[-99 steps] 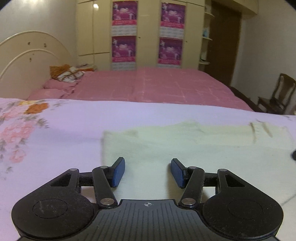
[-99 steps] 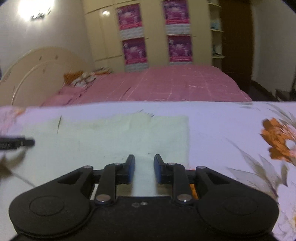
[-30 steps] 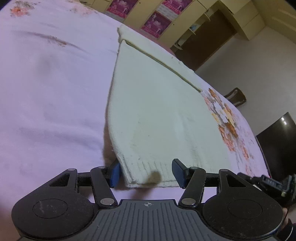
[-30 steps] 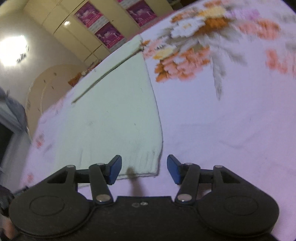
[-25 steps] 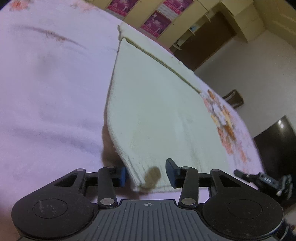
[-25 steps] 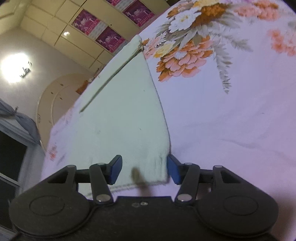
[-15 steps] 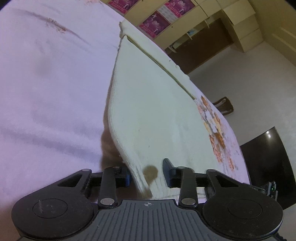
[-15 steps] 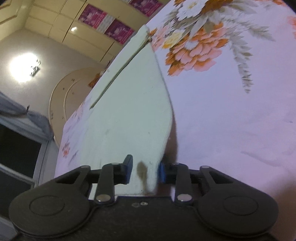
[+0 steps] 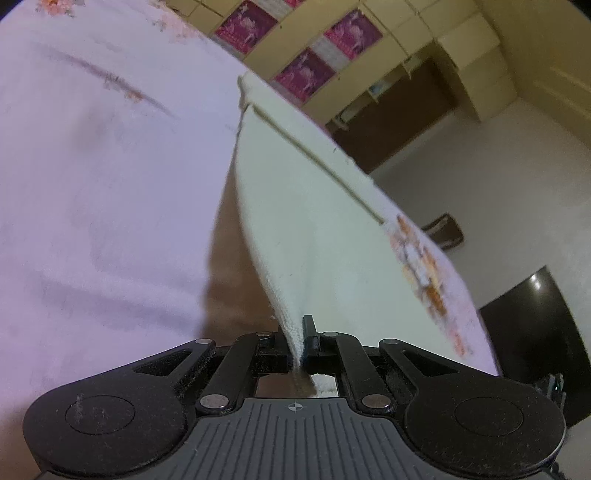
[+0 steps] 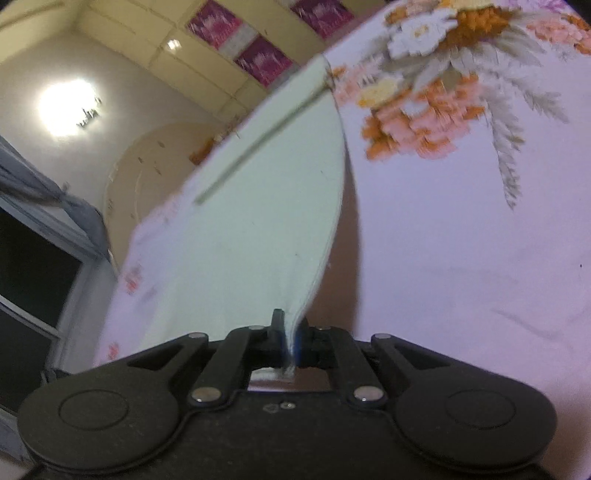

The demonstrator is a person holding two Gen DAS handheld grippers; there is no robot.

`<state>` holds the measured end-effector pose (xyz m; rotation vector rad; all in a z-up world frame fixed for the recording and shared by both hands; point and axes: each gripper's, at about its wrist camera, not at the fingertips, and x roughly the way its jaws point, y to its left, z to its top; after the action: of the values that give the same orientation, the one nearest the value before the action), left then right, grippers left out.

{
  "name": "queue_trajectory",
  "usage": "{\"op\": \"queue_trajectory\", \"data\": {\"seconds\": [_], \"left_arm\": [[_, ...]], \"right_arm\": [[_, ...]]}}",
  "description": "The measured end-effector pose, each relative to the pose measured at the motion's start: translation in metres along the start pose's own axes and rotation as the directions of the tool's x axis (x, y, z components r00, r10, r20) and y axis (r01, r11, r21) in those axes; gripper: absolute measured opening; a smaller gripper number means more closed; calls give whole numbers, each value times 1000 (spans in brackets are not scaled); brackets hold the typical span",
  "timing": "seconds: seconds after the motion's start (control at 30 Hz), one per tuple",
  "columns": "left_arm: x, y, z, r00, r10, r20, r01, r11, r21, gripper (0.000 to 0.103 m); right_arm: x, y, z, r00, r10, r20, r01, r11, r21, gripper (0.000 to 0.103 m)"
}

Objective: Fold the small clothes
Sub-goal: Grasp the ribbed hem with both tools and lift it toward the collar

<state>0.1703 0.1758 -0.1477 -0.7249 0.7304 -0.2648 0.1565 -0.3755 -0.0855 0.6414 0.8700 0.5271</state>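
My left claw (image 9: 297, 341) is pinched tight on one near corner of the cream knitted cloth (image 9: 314, 221). My right claw (image 10: 290, 341) is pinched tight on the other near corner (image 10: 258, 221). Both corners are lifted up off the pale purple flowered bedsheet (image 9: 92, 184), and a dark shadow sits under them. The far part of the cloth lies flat on the sheet. Way behind are pink posters (image 9: 245, 24) on yellow cupboard doors.
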Motion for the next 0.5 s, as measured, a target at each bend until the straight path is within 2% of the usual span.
{"op": "queue_trajectory", "data": {"seconds": [0.17, 0.27, 0.4, 0.5], "left_arm": [[-4, -16, 26, 996, -32, 83, 33, 999, -4, 4], [7, -25, 53, 993, -37, 114, 37, 999, 2, 4], [37, -34, 103, 989, -21, 147, 22, 1000, -2, 4], [72, -39, 154, 985, -5, 171, 4, 1000, 6, 4]], "right_arm": [[-8, 29, 26, 997, 17, 69, -13, 998, -66, 6], [6, 48, 59, 995, 33, 93, -23, 994, -109, 6], [39, 60, 108, 994, 35, 103, -21, 990, -138, 6], [61, 65, 147, 992, 42, 118, -25, 990, -140, 6]]}}
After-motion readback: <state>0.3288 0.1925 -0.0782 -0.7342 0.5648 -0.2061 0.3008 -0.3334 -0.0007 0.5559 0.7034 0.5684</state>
